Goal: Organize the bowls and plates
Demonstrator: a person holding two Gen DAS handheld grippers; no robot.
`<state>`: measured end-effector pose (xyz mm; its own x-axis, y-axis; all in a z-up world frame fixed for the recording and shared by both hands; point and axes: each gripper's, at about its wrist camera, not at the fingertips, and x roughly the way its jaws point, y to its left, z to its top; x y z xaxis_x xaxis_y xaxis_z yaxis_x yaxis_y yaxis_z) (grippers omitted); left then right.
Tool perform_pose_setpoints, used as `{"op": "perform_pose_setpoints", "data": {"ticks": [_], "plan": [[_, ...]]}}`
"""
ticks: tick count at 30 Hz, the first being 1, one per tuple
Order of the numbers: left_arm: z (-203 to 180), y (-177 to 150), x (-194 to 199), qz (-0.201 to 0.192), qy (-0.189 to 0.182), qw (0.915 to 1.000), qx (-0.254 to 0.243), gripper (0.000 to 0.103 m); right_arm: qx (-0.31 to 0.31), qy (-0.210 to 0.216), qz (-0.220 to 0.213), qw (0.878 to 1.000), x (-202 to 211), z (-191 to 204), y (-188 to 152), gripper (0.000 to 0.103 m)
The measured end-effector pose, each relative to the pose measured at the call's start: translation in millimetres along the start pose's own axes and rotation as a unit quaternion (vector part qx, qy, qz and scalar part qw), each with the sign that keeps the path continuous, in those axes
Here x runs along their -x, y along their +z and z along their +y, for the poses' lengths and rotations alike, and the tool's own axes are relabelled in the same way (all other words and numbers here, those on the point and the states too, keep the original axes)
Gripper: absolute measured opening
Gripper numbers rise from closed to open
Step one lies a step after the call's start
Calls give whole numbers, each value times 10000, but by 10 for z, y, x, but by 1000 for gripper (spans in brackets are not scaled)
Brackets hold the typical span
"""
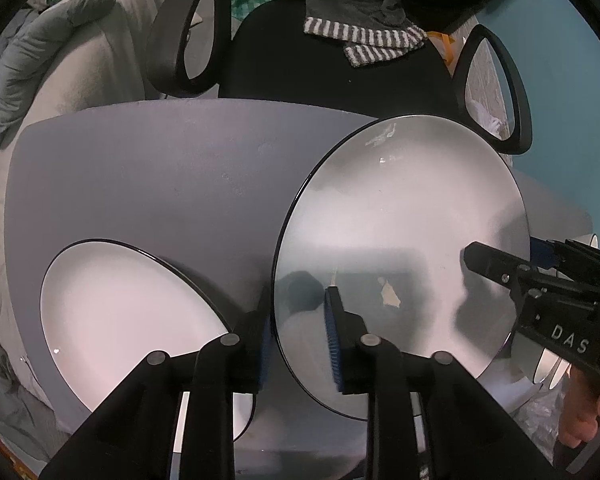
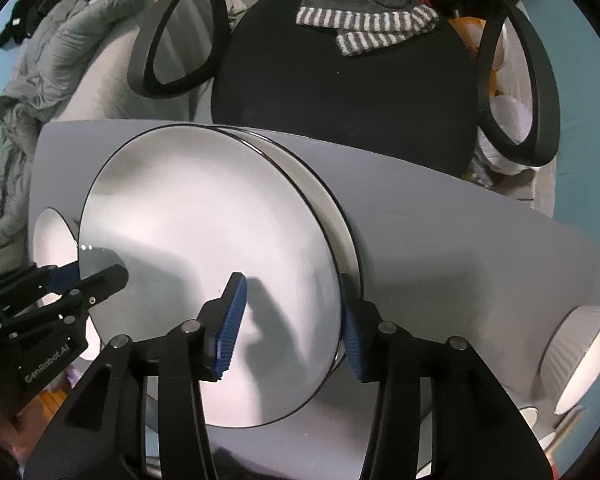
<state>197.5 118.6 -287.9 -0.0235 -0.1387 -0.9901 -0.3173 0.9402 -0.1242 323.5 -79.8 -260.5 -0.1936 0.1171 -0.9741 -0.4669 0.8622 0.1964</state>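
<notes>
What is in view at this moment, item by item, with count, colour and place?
held plate: one, white with dark rim, lifted and tilted, an edge in each tongs
plate below it: one, white, dark rim, on the table right behind the held plate
flat plate: one, white, dark rim, lying on the table's left side
bowl: one, white, table's right edge
table: one, grey
office chair: one, black, behind the table
striped cloth: one, grey and white, over the chair
bedding: grey, left background
left tongs: black, blue pads, gripping held plate
right tongs: black, blue pads, gripping held plate
</notes>
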Motion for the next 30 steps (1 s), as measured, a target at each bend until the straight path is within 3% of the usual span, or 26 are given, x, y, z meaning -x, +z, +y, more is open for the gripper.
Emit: {"op": "perform_pose_setpoints", "data": {"ticks": [15,20,30], "plan": [[-11,-95,59,-125,33,9998,149,28,-69,-561,6,9984,35,109,-34,47],[-2,-130,137,-266,-163,9994,121,38,-21,-647,13,9979,55,136,-50,47],[10,-201,213,-320,-259,9991,113,38,-134,-738,-20,9972,93,140,-91,48]]}}
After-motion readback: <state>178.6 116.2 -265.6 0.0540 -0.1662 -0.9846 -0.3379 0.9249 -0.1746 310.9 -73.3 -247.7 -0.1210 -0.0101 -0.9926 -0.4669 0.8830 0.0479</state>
